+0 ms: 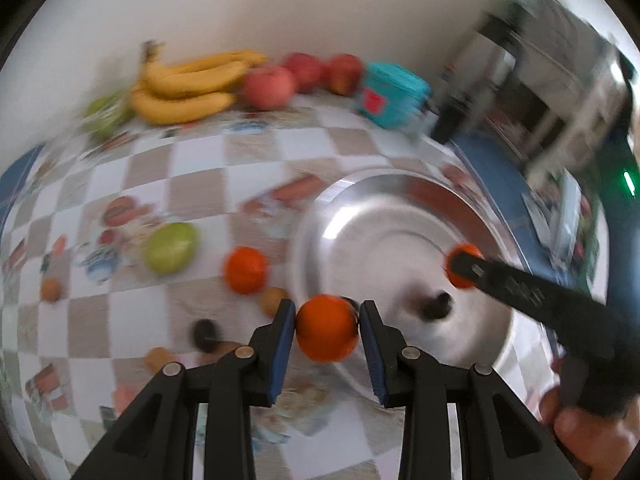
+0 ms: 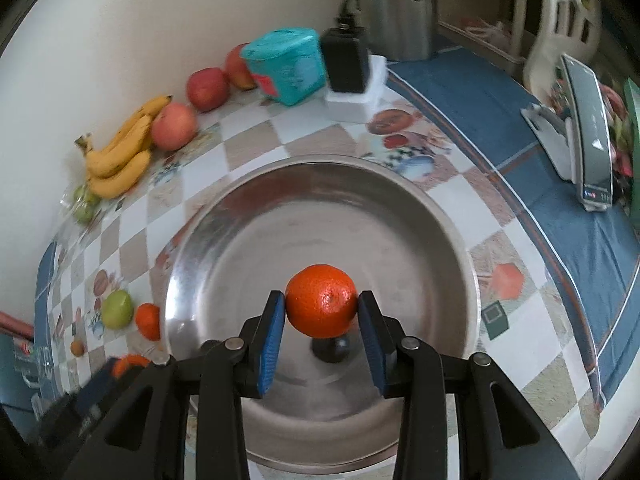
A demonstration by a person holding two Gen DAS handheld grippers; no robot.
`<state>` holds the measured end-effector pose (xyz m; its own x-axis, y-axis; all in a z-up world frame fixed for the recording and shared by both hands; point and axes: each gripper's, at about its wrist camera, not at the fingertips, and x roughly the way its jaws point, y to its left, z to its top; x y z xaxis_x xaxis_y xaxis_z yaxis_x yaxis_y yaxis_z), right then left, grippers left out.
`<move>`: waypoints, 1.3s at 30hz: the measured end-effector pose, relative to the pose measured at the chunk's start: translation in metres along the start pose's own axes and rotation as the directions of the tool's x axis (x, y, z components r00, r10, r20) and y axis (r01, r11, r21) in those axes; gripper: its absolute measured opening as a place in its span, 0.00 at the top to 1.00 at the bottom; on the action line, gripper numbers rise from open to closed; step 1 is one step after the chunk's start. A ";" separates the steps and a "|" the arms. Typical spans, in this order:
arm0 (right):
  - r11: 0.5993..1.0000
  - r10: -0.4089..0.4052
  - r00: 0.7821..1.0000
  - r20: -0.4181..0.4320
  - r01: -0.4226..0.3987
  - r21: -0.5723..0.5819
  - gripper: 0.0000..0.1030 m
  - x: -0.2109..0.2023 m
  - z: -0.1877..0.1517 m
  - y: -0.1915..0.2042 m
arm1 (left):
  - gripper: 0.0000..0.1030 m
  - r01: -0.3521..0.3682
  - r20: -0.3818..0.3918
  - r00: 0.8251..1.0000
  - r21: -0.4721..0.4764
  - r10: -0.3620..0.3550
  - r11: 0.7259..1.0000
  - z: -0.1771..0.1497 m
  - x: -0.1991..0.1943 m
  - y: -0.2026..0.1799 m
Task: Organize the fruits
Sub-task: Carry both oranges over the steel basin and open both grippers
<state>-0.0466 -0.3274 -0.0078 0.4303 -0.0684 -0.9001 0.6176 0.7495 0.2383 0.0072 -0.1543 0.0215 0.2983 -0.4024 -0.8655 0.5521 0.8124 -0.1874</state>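
My left gripper [image 1: 327,314] is shut on an orange mandarin [image 1: 326,332], held over the near left rim of a wide steel bowl [image 1: 380,232]. My right gripper [image 2: 321,302] is shut on a second mandarin [image 2: 322,308], which hangs above the middle of the steel bowl [image 2: 280,240]. In the left wrist view the right gripper [image 1: 466,270] reaches in from the right with its mandarin over the bowl. A third mandarin [image 1: 245,270] and a green fruit [image 1: 170,248] lie on the checked cloth left of the bowl. The left wrist view is blurred.
Bananas [image 2: 120,156] and three red apples [image 2: 174,126] line the wall at the back. A teal box [image 2: 286,66], a black adapter [image 2: 346,66] on a white block and a steel kettle [image 2: 400,8] stand behind the bowl. A phone on a stand [image 2: 588,140] is at the right. Small brown fruits [image 1: 272,300] lie near the bowl.
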 end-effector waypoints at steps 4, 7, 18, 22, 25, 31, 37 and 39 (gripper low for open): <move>0.999 -0.021 1.000 0.002 0.021 0.038 0.62 0.001 0.002 -0.013 | 0.66 0.012 -0.018 1.000 0.104 -0.010 0.995 -0.010 0.012 -0.029; 0.998 -0.033 0.999 -0.005 0.033 0.057 0.62 0.005 0.003 -0.018 | 0.66 0.025 -0.038 0.999 0.147 -0.020 0.989 -0.016 0.021 -0.042; 0.995 -0.052 0.998 -0.046 0.055 0.087 0.61 0.016 0.000 -0.027 | 0.65 0.043 -0.065 0.997 0.169 -0.032 0.985 -0.024 0.032 -0.049; 0.993 -0.059 0.997 -0.048 0.063 0.099 0.61 0.015 0.000 -0.029 | 0.64 0.045 -0.056 0.998 0.172 -0.036 0.984 -0.023 0.030 -0.050; 0.992 -0.067 0.997 -0.035 0.071 0.105 0.61 0.013 0.001 -0.030 | 0.63 0.047 -0.054 0.998 0.168 -0.039 0.985 -0.022 0.029 -0.049; 0.992 -0.072 0.997 -0.018 0.074 0.102 0.60 0.010 0.002 -0.028 | 0.63 0.042 -0.039 0.999 0.135 -0.038 0.990 -0.018 0.024 -0.042; 0.992 -0.080 0.997 0.002 0.080 0.100 0.60 0.007 0.003 -0.029 | 0.63 0.021 -0.025 1.000 0.069 -0.019 0.997 -0.013 0.019 -0.025; 0.992 -0.076 0.997 0.005 0.075 0.098 0.60 0.007 0.003 -0.028 | 0.63 0.003 -0.018 1.000 0.043 -0.002 0.999 -0.011 0.018 -0.018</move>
<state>-0.0593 -0.3505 -0.0197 0.3852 -0.1281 -0.9139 0.7095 0.6744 0.2045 -0.0059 -0.1712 0.0042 0.2831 -0.3961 -0.8735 0.5859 0.7924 -0.1695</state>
